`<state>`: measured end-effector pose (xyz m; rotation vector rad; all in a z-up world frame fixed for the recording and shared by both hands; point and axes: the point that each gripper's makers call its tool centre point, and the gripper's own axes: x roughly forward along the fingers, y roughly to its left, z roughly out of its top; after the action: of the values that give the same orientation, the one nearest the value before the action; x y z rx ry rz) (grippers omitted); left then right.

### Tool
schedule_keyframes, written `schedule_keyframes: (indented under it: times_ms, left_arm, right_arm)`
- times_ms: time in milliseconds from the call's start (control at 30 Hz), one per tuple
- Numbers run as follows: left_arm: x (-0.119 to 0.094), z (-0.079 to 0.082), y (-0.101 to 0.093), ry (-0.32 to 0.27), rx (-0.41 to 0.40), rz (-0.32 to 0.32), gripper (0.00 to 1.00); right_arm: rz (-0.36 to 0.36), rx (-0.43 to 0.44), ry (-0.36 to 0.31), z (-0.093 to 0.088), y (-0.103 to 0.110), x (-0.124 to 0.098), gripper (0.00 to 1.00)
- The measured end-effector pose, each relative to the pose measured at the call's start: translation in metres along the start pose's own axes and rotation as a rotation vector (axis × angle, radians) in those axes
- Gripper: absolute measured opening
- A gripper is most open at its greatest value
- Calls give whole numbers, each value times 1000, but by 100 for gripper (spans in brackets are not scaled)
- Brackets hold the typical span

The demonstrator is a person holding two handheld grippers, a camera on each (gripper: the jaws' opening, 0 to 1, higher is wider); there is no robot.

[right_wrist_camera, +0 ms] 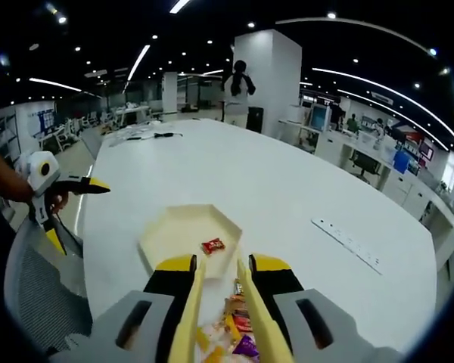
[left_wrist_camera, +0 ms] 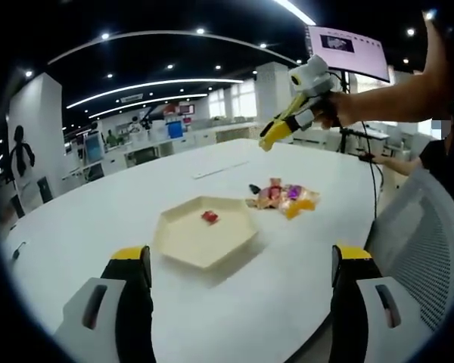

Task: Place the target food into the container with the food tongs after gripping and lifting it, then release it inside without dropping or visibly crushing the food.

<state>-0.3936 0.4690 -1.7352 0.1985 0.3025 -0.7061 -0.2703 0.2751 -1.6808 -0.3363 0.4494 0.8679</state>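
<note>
Two black, yellow-tipped jaws of the left gripper [left_wrist_camera: 242, 261] are held wide apart, low over the white table [left_wrist_camera: 98, 219], with nothing between them. Just beyond them lies the cream hexagonal tray [left_wrist_camera: 204, 231], in which a small red-wrapped candy [left_wrist_camera: 209, 217] rests. A pile of wrapped sweets [left_wrist_camera: 284, 198] is seen just beside the tray's far edge. Above that pile the right gripper [right_wrist_camera: 218, 302] is held, its fingers carrying yellow tongs [right_wrist_camera: 189, 318] whose arms are slightly parted and empty.

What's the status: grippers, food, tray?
Left gripper open, empty. Right gripper holds tongs above candy pile. One red candy in tray. Nothing in the way.
</note>
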Motion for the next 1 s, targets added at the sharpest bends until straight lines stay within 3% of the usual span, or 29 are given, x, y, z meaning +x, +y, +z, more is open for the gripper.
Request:
schedule_keyframes:
  times_ms: [200, 467, 767, 1000]
  left_arm:
    - [0, 1, 1, -1, 0, 5, 95]
    - [0, 1, 1, -2, -1, 11, 95]
    - [0, 1, 3, 0, -2, 19, 94]
    - [0, 1, 3, 1, -2, 21, 94]
  right_arm:
    - [3, 0, -17, -7, -4, -11, 27]
    - [82, -1, -34, -15, 4, -21, 27]
    - [46, -35, -41, -19, -5, -23, 27]
    - [53, -3, -52, -20, -7, -24, 27]
